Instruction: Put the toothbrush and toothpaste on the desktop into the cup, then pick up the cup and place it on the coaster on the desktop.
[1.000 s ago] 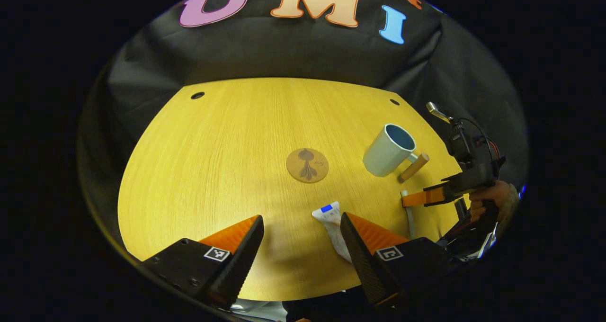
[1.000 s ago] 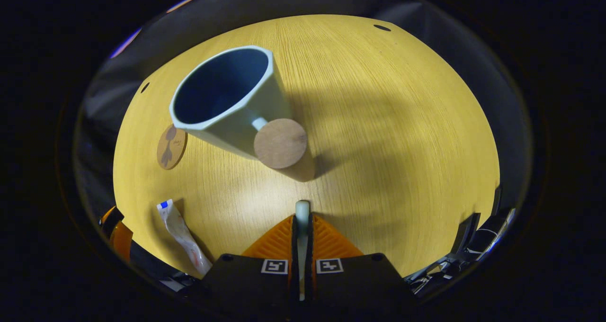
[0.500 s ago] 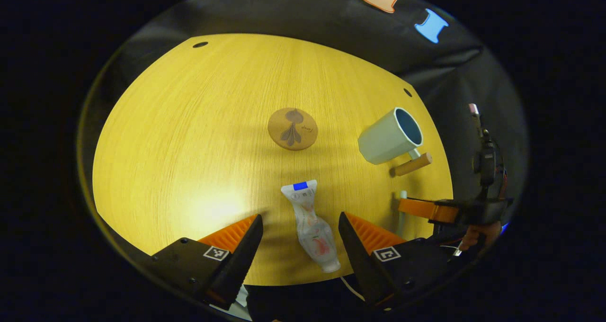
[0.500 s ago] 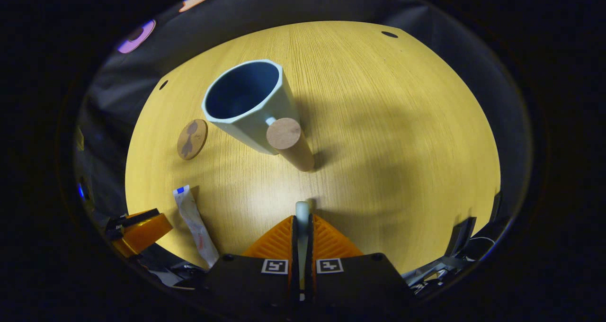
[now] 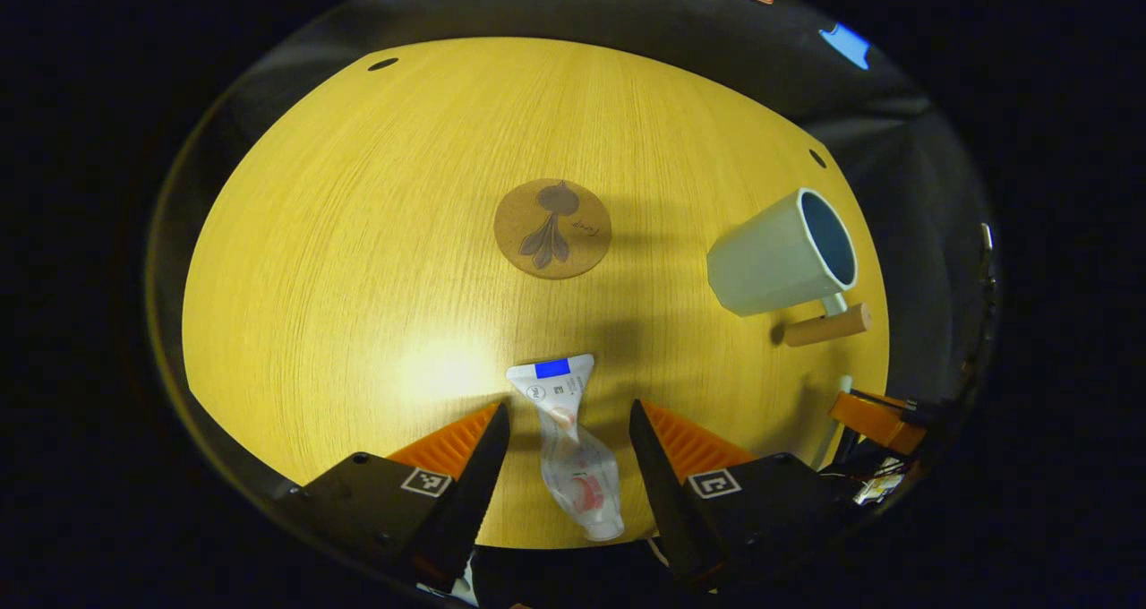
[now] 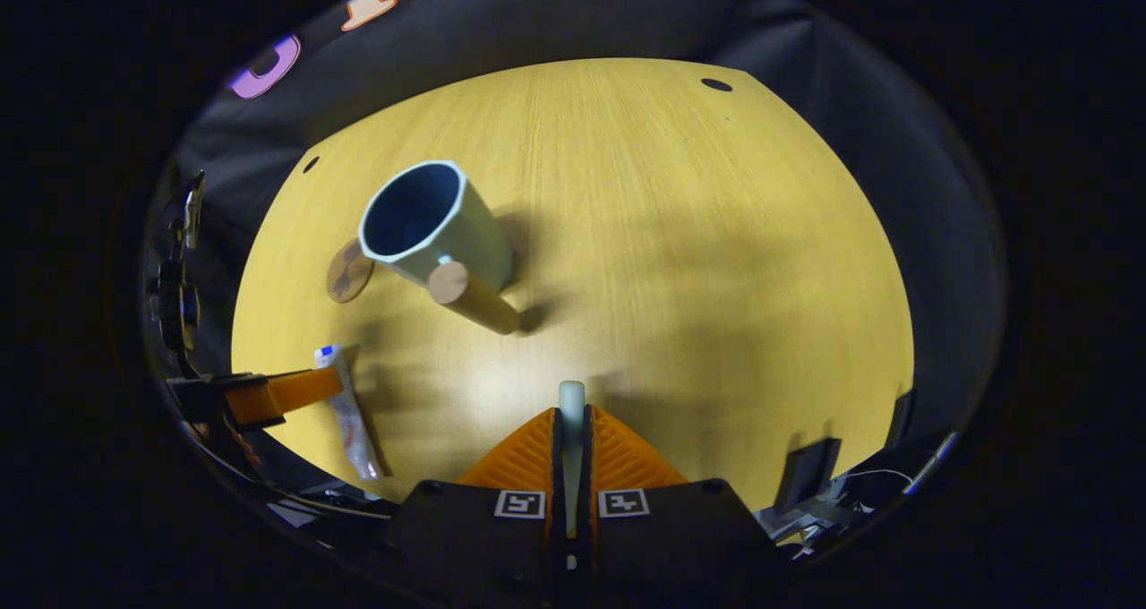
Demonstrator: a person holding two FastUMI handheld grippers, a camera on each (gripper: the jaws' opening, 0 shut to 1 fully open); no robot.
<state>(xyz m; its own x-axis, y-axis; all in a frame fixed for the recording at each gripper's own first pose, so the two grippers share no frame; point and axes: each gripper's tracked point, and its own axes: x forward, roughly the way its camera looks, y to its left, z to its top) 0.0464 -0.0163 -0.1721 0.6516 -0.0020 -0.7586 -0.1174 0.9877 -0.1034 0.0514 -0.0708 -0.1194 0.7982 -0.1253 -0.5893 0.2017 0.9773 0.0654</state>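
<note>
Toothpaste tube (image 5: 567, 439): soft, light, probably half-squeezed; take at mid-body. Left gripper (image 5: 562, 443) spread astride it. Right gripper (image 6: 571, 430) clamped on stiff toothbrush (image 6: 571, 397).

Both views are dim at the margins and bright at the centre, the yellow tabletop (image 5: 358, 233) lit from overhead. A pale glare patch sits on the wood near the toothpaste (image 5: 568, 439) in the left gripper view, and another lies just ahead of the right gripper (image 6: 571, 430) in the right gripper view. The cup (image 6: 430, 224) throws soft, broad shadows to its right and far side. Fisheye distortion bends the table edge into a curve. Focus is sharp centrally, with detail lost in darkness at the rim.
</note>
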